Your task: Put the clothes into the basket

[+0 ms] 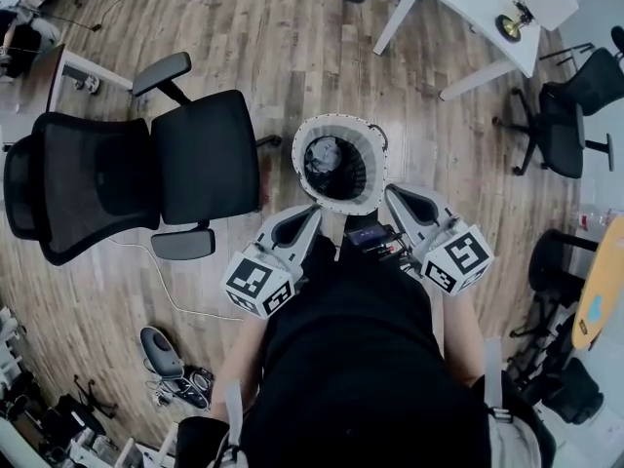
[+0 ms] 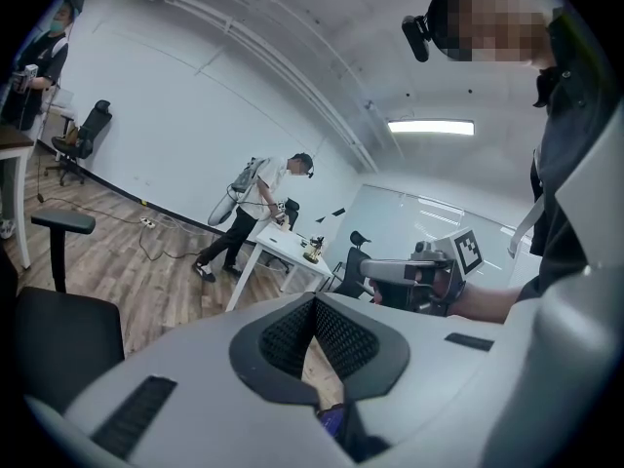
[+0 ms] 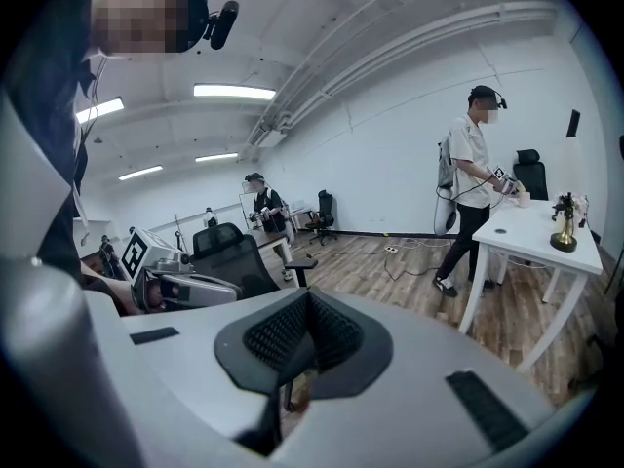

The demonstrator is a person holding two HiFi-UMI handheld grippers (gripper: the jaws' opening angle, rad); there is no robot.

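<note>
A white round basket [image 1: 303,144] stands on the wood floor just ahead of me, with dark clothes [image 1: 336,166] lying inside it. My left gripper [image 1: 314,210] points at the basket's near left rim, jaws together and nothing between them. To the near right of the rim, my right gripper [image 1: 389,192] also has its jaws together and holds nothing. In the left gripper view the left gripper [image 2: 314,305] has its pads meeting, and the right gripper [image 2: 414,276] shows across from it. In the right gripper view the right gripper [image 3: 307,301] is shut too, facing the left gripper [image 3: 180,288].
A black office chair [image 1: 146,174] stands left of the basket. At the far right is a white table [image 1: 478,18], with more chairs [image 1: 561,125] beside it. A cable and a shoe [image 1: 161,351] lie on the floor at lower left. Other people [image 3: 473,183] stand by the tables.
</note>
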